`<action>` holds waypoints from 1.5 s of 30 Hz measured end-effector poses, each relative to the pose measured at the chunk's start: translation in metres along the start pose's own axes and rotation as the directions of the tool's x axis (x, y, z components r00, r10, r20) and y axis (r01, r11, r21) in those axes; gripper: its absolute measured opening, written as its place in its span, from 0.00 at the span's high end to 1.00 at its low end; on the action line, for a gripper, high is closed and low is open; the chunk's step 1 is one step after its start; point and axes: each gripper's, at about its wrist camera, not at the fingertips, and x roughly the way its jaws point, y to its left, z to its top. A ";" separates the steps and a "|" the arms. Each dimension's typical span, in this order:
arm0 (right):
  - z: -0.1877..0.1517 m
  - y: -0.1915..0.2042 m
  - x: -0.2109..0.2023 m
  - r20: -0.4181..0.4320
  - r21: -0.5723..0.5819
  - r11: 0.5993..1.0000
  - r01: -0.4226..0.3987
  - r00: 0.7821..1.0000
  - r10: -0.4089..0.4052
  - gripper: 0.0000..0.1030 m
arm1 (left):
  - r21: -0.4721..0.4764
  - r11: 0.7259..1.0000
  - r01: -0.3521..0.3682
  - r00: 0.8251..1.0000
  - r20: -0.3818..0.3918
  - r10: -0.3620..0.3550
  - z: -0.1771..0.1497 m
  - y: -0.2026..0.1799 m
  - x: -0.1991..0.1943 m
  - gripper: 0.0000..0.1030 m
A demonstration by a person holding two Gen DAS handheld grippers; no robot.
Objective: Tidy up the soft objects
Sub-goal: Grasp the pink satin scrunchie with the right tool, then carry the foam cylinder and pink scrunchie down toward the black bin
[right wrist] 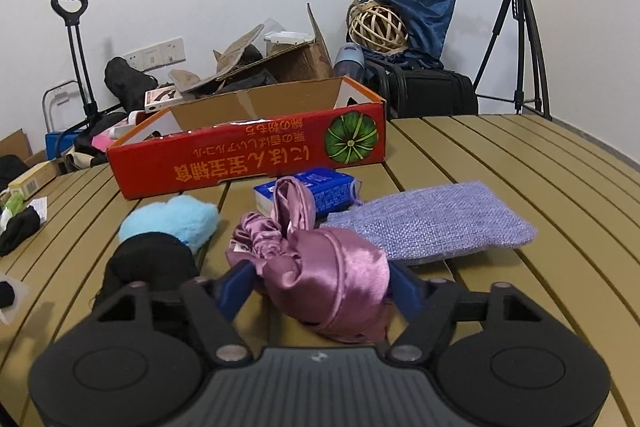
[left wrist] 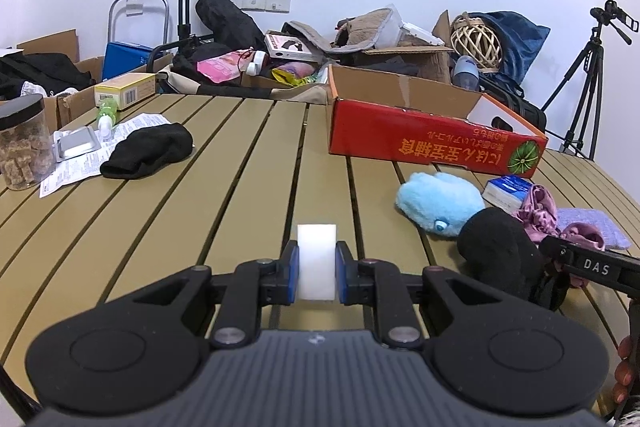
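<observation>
My left gripper (left wrist: pixel 316 259) is shut on a white foam block (left wrist: pixel 316 243), held just above the slatted table (left wrist: pixel 200 211). My right gripper (right wrist: pixel 320 279) stands open, its blue fingers (right wrist: pixel 236 287) spread on either side of a crumpled purple satin cloth (right wrist: pixel 332 275) that lies on the table. Beside the cloth are a black soft lump (right wrist: pixel 152 259), a light blue plush (right wrist: pixel 176 219) and a lilac woven pouch (right wrist: pixel 432 223). An open red cardboard box (right wrist: pixel 240 163) stands behind them. A black knit hat (left wrist: pixel 148 151) lies at the far left.
A blue tissue pack (right wrist: pixel 320 187) sits in front of the red box. At the table's left are a jar (left wrist: pixel 24 143), a blister pack (left wrist: pixel 76 143), a green bottle (left wrist: pixel 106 115) and paper. Clutter and a tripod (right wrist: pixel 520 39) stand beyond the table.
</observation>
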 end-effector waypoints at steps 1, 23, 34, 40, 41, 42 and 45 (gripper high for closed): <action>-0.001 0.001 -0.001 0.002 -0.010 1.000 0.002 1.000 -0.002 0.40 | -0.001 1.000 0.003 1.000 0.001 -0.003 0.000 0.000 -0.001 0.82; -0.003 -0.003 -0.028 0.068 -0.026 0.999 -0.040 0.997 0.042 0.66 | 0.016 1.000 -0.003 1.000 0.019 0.003 -0.001 -0.003 -0.003 0.82; -0.004 -0.009 -0.053 0.113 -0.024 0.997 -0.068 0.991 0.070 0.66 | 0.021 1.000 0.005 0.999 0.039 -0.005 -0.001 -0.006 -0.010 0.82; -0.008 -0.010 -0.073 0.144 -0.035 0.997 -0.071 0.987 0.075 0.66 | 0.023 1.000 0.014 0.998 0.057 -0.015 -0.001 -0.005 -0.020 0.82; -0.009 -0.010 -0.076 0.148 -0.036 0.997 -0.071 0.986 0.076 0.66 | 0.022 1.000 0.011 0.998 0.062 -0.012 -0.002 -0.005 -0.022 0.82; -0.010 -0.011 -0.079 0.152 -0.038 0.997 -0.072 0.985 0.077 0.66 | 0.023 1.000 0.008 0.998 0.068 -0.010 -0.002 -0.005 -0.024 0.82; -0.012 -0.011 -0.088 0.162 -0.043 0.996 -0.077 0.983 0.083 0.66 | 0.027 1.000 0.006 0.997 0.081 -0.008 -0.004 -0.003 -0.031 0.82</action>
